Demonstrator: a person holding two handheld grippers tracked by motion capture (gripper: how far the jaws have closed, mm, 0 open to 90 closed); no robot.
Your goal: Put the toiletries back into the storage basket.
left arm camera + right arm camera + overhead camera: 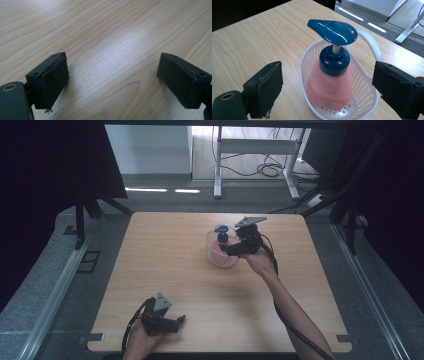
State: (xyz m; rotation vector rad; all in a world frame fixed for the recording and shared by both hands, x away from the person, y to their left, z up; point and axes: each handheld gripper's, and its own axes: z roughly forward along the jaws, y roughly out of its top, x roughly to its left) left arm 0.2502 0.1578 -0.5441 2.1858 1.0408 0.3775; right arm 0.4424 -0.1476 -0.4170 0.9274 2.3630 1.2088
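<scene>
A pink soap bottle (329, 87) with a dark blue pump head (333, 31) stands upright inside a small white slotted basket (364, 100) near the table's far middle (221, 251). My right gripper (327, 92) is open, its jaws wide on either side of the bottle and basket without touching them; in the high view the right gripper (231, 249) sits at the basket's right side. My left gripper (179, 321) rests low near the table's front left edge. In its own view the left gripper (112, 82) is open over bare wood, nothing between its jaws.
The wooden table (165, 270) has rounded corners and dark floor around it. A white handle (372, 43) arcs off the basket's far side. Beyond the table stand a white desk frame (255, 150) and cables on the floor.
</scene>
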